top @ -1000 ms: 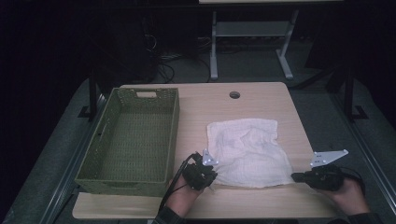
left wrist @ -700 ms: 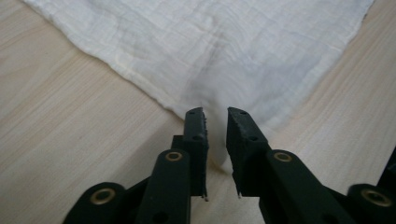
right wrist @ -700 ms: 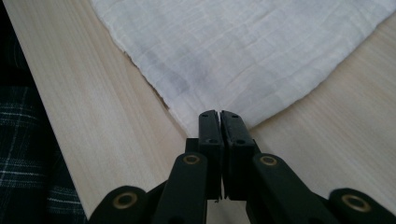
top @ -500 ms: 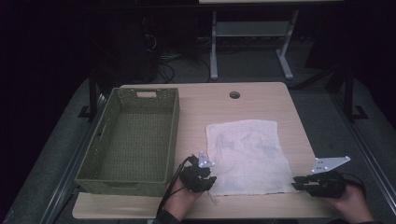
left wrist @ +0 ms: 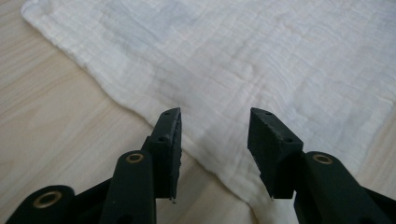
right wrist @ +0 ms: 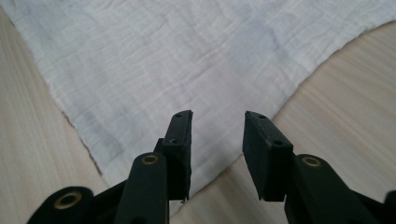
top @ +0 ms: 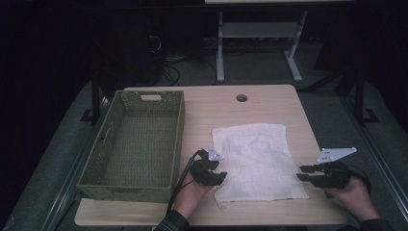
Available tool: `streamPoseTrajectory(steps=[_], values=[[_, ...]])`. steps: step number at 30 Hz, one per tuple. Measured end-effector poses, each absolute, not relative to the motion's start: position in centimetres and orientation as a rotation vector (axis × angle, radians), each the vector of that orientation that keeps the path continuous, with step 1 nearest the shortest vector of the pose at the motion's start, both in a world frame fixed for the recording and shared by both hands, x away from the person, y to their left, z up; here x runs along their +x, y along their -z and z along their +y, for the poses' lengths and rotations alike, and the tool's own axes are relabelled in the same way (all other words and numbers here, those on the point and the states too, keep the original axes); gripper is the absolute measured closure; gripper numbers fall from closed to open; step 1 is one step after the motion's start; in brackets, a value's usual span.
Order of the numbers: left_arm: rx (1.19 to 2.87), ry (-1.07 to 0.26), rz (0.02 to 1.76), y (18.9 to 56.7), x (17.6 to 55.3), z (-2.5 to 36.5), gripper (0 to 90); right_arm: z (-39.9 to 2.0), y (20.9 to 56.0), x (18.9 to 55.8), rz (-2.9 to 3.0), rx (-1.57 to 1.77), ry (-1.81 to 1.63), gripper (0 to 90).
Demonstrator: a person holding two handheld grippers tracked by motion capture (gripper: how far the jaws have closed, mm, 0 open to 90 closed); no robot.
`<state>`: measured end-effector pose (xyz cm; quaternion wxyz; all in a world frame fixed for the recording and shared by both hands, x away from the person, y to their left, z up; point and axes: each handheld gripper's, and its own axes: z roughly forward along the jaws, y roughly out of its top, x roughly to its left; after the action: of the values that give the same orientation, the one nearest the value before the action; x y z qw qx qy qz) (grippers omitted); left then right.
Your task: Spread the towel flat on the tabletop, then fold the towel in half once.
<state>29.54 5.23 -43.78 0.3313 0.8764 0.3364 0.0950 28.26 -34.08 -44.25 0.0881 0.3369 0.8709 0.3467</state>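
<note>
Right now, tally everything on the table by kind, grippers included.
Basket: 1
Cloth: 1
Grippers, left gripper and right gripper: 2
Total: 4

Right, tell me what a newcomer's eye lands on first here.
A white cloth lies spread flat on the near right of the wooden table. An open left claw and open right claw sit at its near corners. A green woven basket stands along the left side.

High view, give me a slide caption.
Two open grippers, left and right, flank a flattened white cloth beside a green basket.
</note>
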Motion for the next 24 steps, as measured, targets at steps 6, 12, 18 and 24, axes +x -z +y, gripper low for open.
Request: streamPoseTrajectory(steps=[6,12,18,24], values=[[2.25,-0.219,0.892,44.1,30.8,5.5,47.2,-33.8,43.9,30.1,2.577,1.004,-1.059,58.1],[2.244,-0.262,0.898,44.2,32.0,5.6,42.8,-33.2,43.6,32.3,2.57,1.002,-1.066,56.9],[2.262,-0.281,0.904,44.2,33.0,5.1,41.9,-32.3,43.2,34.2,2.569,0.982,-1.067,56.9],[2.268,-0.308,0.926,44.3,34.4,5.0,41.3,-32.0,43.0,36.1,2.556,0.992,-1.077,57.0]])
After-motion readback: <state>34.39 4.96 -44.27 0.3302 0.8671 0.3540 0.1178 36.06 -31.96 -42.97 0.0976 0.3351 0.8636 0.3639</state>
